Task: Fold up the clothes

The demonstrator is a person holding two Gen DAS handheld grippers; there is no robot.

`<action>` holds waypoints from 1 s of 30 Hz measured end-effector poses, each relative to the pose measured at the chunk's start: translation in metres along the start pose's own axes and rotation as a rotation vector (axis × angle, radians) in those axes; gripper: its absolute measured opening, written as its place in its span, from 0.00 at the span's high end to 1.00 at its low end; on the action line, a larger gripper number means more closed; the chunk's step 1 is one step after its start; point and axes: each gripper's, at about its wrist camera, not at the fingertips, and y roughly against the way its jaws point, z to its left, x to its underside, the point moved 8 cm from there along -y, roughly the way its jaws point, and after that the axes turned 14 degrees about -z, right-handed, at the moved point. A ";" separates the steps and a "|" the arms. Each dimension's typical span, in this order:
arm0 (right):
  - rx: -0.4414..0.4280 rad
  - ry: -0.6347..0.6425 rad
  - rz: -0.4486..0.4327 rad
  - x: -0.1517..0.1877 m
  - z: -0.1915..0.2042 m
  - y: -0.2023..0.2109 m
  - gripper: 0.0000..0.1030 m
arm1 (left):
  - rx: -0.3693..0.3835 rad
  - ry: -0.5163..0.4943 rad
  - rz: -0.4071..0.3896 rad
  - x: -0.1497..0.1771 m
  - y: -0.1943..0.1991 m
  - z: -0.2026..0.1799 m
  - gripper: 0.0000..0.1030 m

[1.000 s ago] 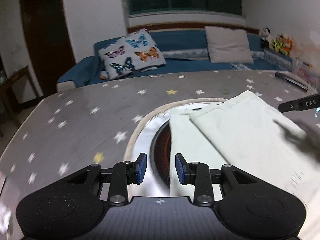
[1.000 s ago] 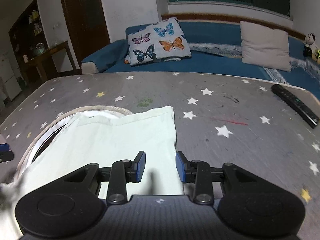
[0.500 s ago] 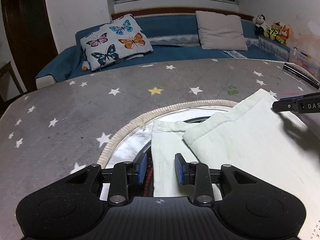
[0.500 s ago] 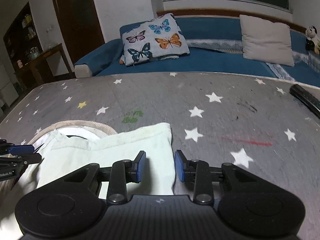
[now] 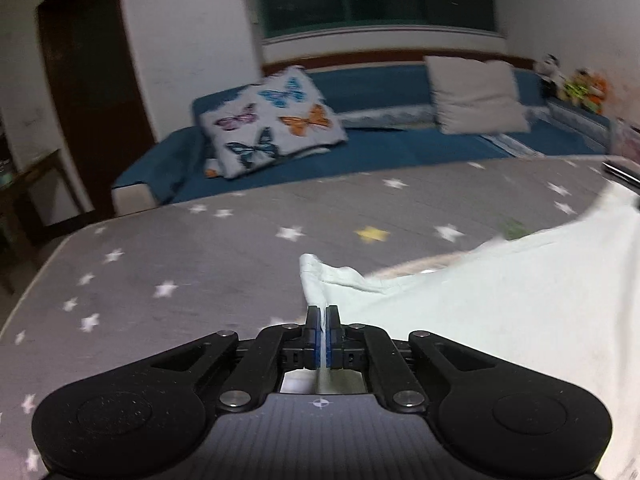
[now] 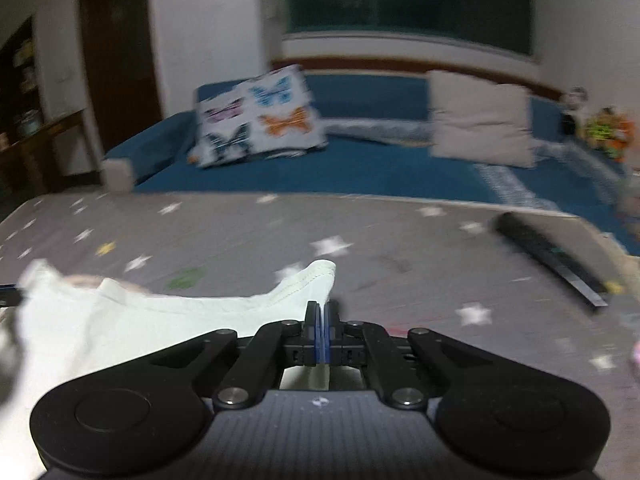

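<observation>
Both grippers have closed since 0.5 s ago: left gripper [image 5: 322, 316] now pinches the left corner of the pale garment [image 5: 500, 304], right gripper [image 6: 322, 312] pinches its right corner, blue pads pressed together w/ cloth between them. Before, the jaws stood apart above the fabric lying flat. Garment now hangs lifted between the 2 grippers, top hem sagging in the middle, over the grey star-print counter [image 5: 180, 264]. Black remote [image 6: 552, 260] lies on the counter to the right, well apart from the cloth. Behind: blue sofa [image 5: 380, 148] w/ butterfly pillow [image 5: 272, 120] and plain beige pillow [image 5: 476, 96]. Both views are motion-blurred.
</observation>
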 end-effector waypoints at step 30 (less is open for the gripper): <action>-0.086 -0.033 0.146 0.038 -0.042 0.156 0.65 | 0.092 -0.003 0.026 0.071 0.176 -0.011 0.51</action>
